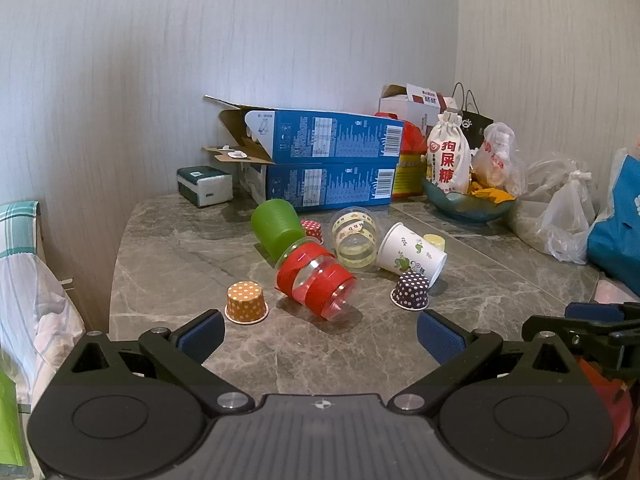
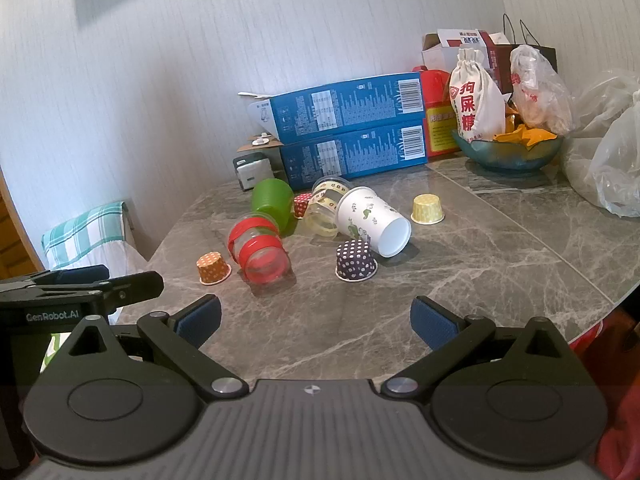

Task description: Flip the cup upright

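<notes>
Both the left claw (image 1: 320,336) and right claw (image 2: 316,322) gape wide and hold nothing, well short of the cups on the counter (image 2: 500,264). The white paper cup (image 2: 372,220) lies on its side just behind the purple dotted cup (image 2: 355,261), mouth facing the claws. It looks light and easily crushed; grip gently across the wall near the stiffer rim.

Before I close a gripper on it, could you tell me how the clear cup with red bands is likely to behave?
The clear cup with red bands lies on its side on the marble table, so a nudge would probably roll it. It looks like thin, empty plastic, likely light and apt to flex under a hard squeeze. Its smooth wall may slip; the red bands might grip better.
</notes>
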